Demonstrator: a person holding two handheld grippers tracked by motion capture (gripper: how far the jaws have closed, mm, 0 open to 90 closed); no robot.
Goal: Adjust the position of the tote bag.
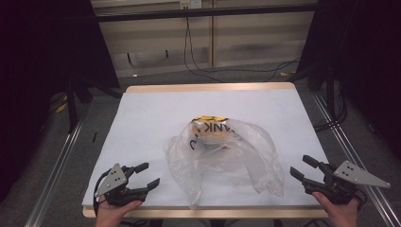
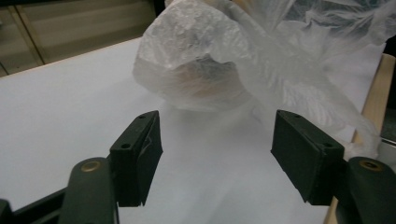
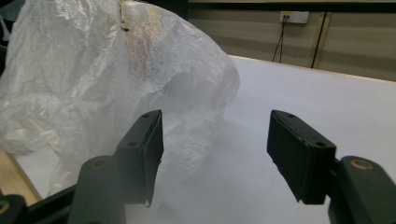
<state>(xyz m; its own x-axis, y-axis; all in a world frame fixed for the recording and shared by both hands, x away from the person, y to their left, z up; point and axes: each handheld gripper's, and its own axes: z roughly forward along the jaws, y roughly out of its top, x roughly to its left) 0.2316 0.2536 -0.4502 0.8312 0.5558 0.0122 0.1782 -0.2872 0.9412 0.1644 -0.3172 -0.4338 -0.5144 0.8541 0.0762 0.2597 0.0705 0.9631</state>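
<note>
While a white sheet covers the wood-edged table (image 1: 142, 123), the room behind stays dim, with pale wall panels, a wall socket (image 1: 190, 4) and cables (image 1: 198, 66) trailing across grey floor. One crumpled clear plastic bag (image 1: 227, 156) lies mid-table between two tools: the left tool (image 1: 147, 176) and right tool (image 1: 300, 167), both jaws apart, empty, near the front edge.

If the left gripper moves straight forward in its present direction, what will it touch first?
Most likely the clear plastic bag: it lies straight ahead between the open jaws of the left gripper, with bare white table cover before it. Depth is uncertain.
</note>
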